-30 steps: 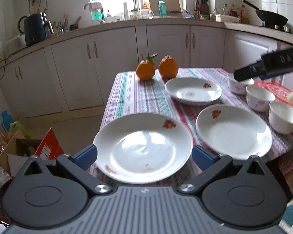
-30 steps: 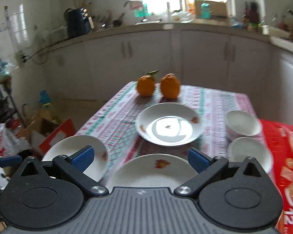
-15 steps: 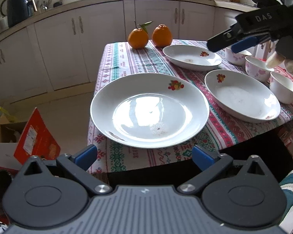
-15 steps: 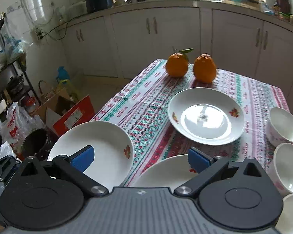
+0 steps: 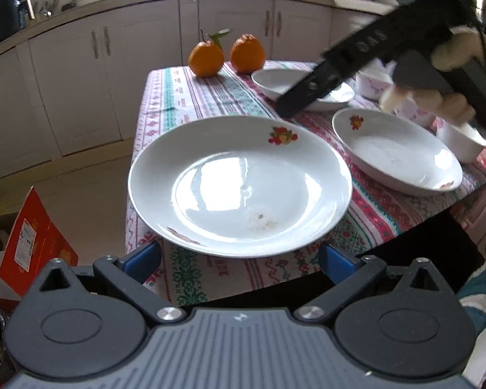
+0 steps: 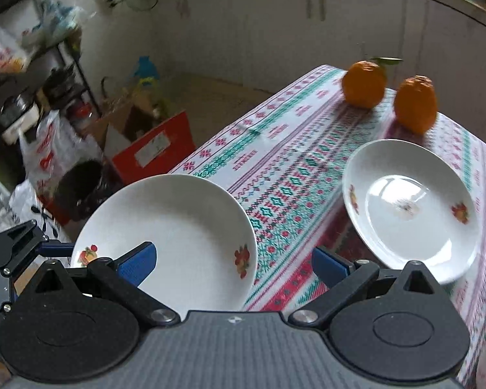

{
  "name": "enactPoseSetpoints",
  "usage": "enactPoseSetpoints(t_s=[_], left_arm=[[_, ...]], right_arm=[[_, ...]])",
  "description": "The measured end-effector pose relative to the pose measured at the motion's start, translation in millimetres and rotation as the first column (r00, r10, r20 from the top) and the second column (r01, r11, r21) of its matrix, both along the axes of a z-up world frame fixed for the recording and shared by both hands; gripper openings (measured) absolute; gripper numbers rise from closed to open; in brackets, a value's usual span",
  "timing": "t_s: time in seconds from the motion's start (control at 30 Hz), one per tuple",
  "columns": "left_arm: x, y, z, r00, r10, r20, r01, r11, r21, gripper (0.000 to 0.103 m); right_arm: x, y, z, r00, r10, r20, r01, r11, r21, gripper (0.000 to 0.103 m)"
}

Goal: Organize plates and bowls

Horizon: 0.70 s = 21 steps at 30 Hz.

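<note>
In the left wrist view, our left hand-held gripper point(image 5: 239, 256) sits released, its jaws spread either side of the near plate point(image 5: 239, 184) at centre frame, overhanging the counter point(image 5: 191, 97) edge. In the right wrist view, our right hand-held gripper point(image 6: 233, 262) is also released, empty; a careless nudge could tip that plate floorward.

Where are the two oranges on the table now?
The two oranges stand side by side at the far end of the tablecloth, near the cabinets, just beyond the far plate in both views.
</note>
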<state>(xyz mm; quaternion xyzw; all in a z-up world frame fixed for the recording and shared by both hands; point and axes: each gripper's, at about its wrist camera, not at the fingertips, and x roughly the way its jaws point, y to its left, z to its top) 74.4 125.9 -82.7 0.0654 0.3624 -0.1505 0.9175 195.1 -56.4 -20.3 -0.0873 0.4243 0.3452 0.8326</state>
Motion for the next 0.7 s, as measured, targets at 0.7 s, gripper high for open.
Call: enactPoseSetpoints(t_s=[0.7], left_arm=[[12.0, 10.0, -2.8, 0.999, -0.019, -0.043, 0.016, 0.998, -0.06, 0.102]], right_arm=[[61.1, 48.4, -25.4, 0.943, 0.284, -0.176, -0.284, 0.959, 0.028, 0.078]])
